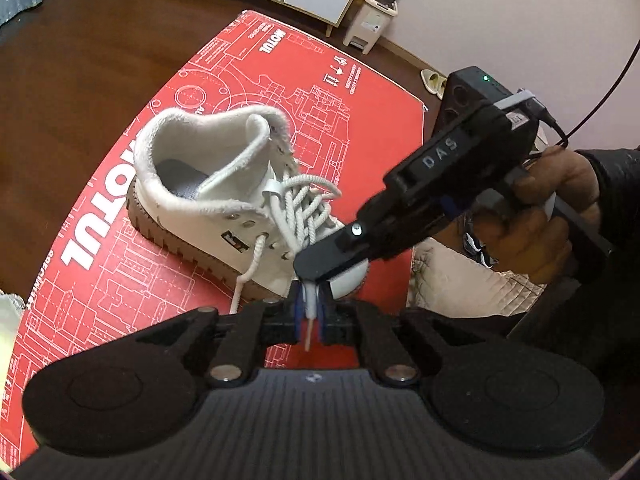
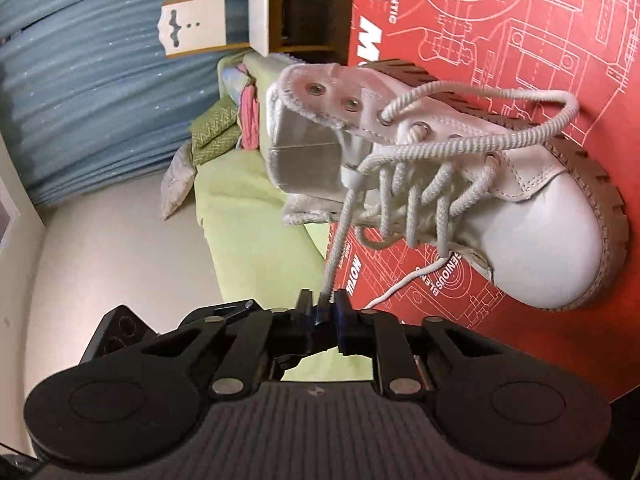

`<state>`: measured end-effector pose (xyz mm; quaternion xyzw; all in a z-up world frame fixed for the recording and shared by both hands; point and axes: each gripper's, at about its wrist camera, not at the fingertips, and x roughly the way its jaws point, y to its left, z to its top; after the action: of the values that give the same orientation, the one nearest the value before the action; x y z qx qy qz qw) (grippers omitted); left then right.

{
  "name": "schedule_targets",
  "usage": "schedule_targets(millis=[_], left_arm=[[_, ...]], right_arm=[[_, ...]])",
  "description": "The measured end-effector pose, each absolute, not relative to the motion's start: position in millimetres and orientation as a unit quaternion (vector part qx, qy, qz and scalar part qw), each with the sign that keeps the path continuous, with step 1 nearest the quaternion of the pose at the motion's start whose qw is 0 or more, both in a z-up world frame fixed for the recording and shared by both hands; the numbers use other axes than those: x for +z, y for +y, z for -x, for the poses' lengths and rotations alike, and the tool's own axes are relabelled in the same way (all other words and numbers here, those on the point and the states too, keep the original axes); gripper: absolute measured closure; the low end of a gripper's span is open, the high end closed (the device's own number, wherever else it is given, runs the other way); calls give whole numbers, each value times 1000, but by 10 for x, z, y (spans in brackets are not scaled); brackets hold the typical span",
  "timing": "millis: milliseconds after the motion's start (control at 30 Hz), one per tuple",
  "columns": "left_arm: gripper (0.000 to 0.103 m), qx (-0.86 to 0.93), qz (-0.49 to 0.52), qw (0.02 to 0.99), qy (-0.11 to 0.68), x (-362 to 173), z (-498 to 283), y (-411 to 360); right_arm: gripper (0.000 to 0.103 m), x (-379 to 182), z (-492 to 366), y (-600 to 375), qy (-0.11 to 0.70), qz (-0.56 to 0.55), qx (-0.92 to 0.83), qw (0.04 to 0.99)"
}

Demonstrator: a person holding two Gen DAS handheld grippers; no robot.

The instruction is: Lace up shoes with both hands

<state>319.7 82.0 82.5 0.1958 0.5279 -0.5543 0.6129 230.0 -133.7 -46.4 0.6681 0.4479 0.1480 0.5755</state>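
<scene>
The lace end (image 1: 310, 312) is pinched upright in the left gripper (image 1: 310, 316), the right gripper (image 2: 325, 308) is closed on the same lace just ahead, and the boot (image 1: 216, 196) with its free eyelets lies beyond both.
</scene>
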Motion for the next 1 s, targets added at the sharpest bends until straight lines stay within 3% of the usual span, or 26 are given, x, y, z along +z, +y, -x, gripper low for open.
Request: schedule_targets(millis=[67, 333, 533, 1000], left_arm=[[98, -554, -207, 614, 522, 871, -3183, 832], [98, -541, -184, 683, 456, 1135, -3480, 754], [98, -508, -194, 678, 494, 947, -3683, 580], [95, -516, -202, 662, 505, 929, -3711, 602]], right_arm=[[99, -450, -2297, -1384, 443, -666, 143, 584], [100, -248, -2388, -1728, 375, -637, 100, 666], [100, -361, -2515, -1740, 378, -626, 106, 673], [100, -439, -2593, -1731, 366, -617, 111, 688]])
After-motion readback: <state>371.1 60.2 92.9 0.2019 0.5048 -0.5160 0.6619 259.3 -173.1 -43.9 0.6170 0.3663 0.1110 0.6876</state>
